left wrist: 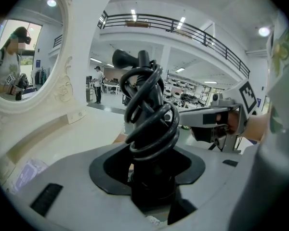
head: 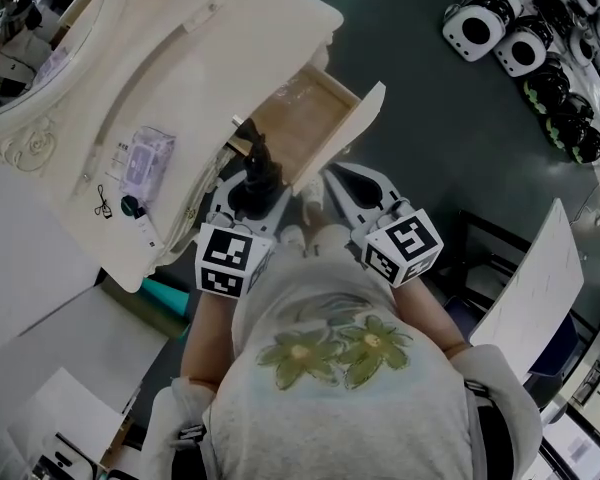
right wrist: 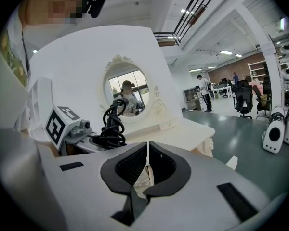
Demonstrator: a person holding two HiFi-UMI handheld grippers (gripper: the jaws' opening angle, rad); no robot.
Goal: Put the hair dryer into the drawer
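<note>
Cream-white dresser, with one wood-lined drawer pulled open. Black dryer, cord coiled round it, long axis upright, rising out of the left gripper, whose jaws clamp wide on its lower end. It sits at the drawer's near left corner, and the cavity lies just ahead and rightward. Right gripper: jaws together, empty, beside the drawer's front panel.
</note>
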